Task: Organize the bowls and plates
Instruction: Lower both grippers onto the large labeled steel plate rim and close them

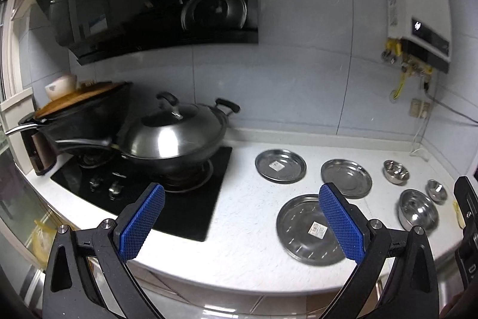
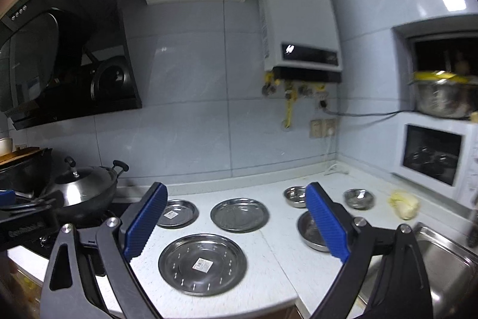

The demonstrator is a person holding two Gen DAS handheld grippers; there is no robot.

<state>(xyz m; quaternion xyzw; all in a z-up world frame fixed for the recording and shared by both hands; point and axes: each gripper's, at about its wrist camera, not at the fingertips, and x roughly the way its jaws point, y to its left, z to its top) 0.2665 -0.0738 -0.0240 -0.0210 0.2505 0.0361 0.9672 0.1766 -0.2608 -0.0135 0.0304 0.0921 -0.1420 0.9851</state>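
Three steel plates lie on the white counter (image 2: 269,274). The large perforated plate (image 1: 310,229) (image 2: 203,263) with a sticker is nearest. Behind it sit a stickered plate (image 1: 280,165) (image 2: 176,213) and a plain plate (image 1: 346,177) (image 2: 239,214). To their right are a big steel bowl (image 1: 418,213) (image 2: 310,232), partly hidden by my right finger, and two small bowls (image 1: 395,171) (image 2: 294,196), (image 1: 436,191) (image 2: 358,198). My left gripper (image 1: 242,217) hangs open and empty above the counter's front edge. My right gripper (image 2: 236,217) is also open and empty, over the plates.
A lidded steel wok (image 1: 173,136) (image 2: 80,187) and a dark pan (image 1: 83,115) sit on the black hob (image 1: 179,208) at left. To the right are a sink (image 2: 442,259), a white microwave (image 2: 436,157) and a pale vegetable piece (image 2: 404,205). A water heater (image 2: 298,20) hangs on the wall.
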